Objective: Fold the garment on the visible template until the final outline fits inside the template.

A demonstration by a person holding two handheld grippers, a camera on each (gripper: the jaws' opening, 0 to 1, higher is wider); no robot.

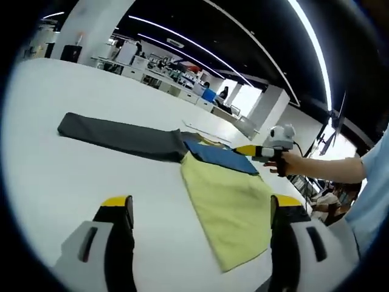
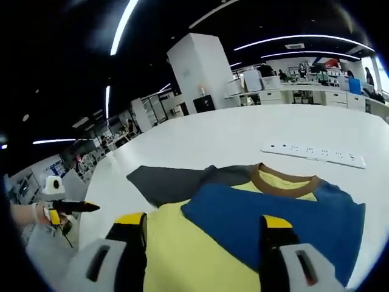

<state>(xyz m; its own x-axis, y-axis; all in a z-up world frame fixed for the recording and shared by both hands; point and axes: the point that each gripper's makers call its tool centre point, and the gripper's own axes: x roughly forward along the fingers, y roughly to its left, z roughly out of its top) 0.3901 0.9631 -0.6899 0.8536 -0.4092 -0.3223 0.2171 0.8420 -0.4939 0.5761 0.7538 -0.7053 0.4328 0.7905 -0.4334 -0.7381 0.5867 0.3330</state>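
Two grippers hover over the shirt (image 1: 228, 194) spread on the white bench (image 1: 73, 140). Left gripper (image 1: 200, 210) fingers spread wide, empty, above the yellow body. Right gripper (image 2: 203, 228) fingers wide too, near the blue fold and brown collar (image 2: 282, 177). Grey sleeve (image 1: 118, 137) stretches away from the collar.

I'm looking into a big open-plan office or lab: long ceiling light strips (image 1: 313, 48), a white pillar (image 2: 197, 70), rows of desks (image 1: 158, 82) with gear and people seated far off, and a wide white table (image 1: 73, 170) carrying a power strip (image 2: 313, 155).
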